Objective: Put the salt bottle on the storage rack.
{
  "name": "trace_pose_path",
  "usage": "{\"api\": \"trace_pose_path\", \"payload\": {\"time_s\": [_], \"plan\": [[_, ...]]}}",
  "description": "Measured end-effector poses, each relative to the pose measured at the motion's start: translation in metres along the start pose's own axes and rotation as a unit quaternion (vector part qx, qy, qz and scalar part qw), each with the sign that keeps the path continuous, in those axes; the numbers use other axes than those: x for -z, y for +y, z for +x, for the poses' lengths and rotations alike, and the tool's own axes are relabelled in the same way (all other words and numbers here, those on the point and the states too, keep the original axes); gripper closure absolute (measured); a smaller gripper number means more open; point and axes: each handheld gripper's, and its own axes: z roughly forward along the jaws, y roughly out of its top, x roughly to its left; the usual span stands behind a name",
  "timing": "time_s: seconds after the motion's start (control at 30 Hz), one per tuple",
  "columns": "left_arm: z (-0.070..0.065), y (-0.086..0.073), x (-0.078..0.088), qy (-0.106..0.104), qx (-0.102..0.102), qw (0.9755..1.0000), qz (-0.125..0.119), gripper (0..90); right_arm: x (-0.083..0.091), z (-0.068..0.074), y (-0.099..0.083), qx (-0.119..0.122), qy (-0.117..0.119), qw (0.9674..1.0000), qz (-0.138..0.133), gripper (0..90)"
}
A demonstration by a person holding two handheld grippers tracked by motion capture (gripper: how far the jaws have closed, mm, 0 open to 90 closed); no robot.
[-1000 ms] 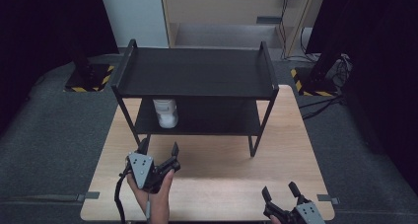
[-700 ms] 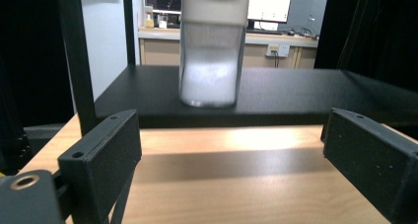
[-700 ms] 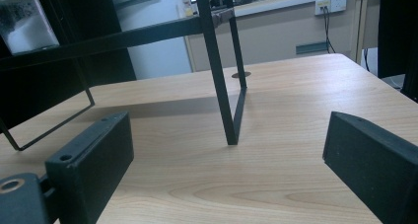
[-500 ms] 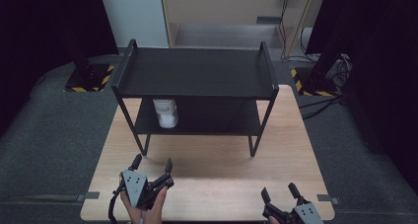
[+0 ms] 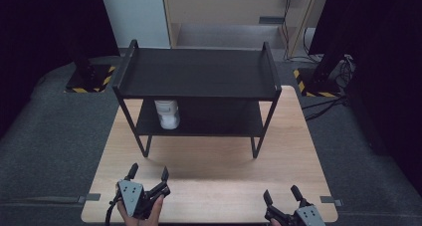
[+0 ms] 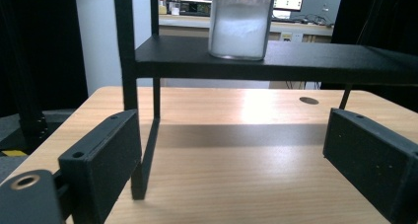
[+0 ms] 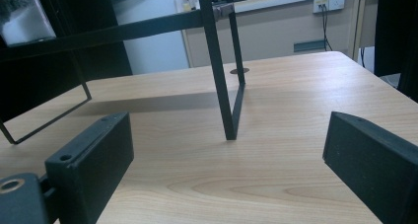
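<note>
Reaching for the jar under the shelf

Sitting on the lower shelf (image 5: 199, 119) of the black rack (image 5: 196, 74), toward its left end, is a clear jar (image 5: 167, 114) holding white powder. It looks rigid and smooth, probably glass or hard plastic, so likely slippery and moderately heavy; grip its straight sides mid-height. Both the left gripper (image 5: 148, 174) and the right gripper (image 5: 282, 195) rest near the front edge of the wooden surface (image 5: 209, 161), fingers spread open, holding nothing.

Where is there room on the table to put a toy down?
The bare wood between the shelf's front legs and the two grippers, left and right, is free. So is the top shelf. The lower shelf is tighter: a white jar stands at its left end.
</note>
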Motion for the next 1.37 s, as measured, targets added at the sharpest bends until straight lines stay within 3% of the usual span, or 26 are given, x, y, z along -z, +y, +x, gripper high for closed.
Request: {"api": "trace_pose_path", "payload": {"time_s": [0.23, 0.57, 1.2, 1.37], "plan": [[0.010, -0.009, 0.012, 0.017, -0.008, 0.9998, 0.000, 6.6, 0.002, 0.000, 0.000, 0.002, -0.004, 1.0000, 0.001, 5.2], [0.018, -0.012, 0.024, 0.023, -0.028, 0.9993, 0.007, 6.6, 0.000, -0.002, -0.003, -0.002, -0.007, 1.0000, 0.005, 5.2], [0.019, -0.013, 0.024, 0.028, -0.023, 0.9992, 0.015, 6.7, -0.002, -0.005, -0.005, -0.004, -0.009, 0.9999, 0.010, 5.5], [0.017, -0.010, 0.029, 0.030, -0.025, 0.9992, 0.004, 6.7, 0.003, -0.005, -0.001, -0.001, -0.003, 1.0000, 0.001, 5.4]]}}
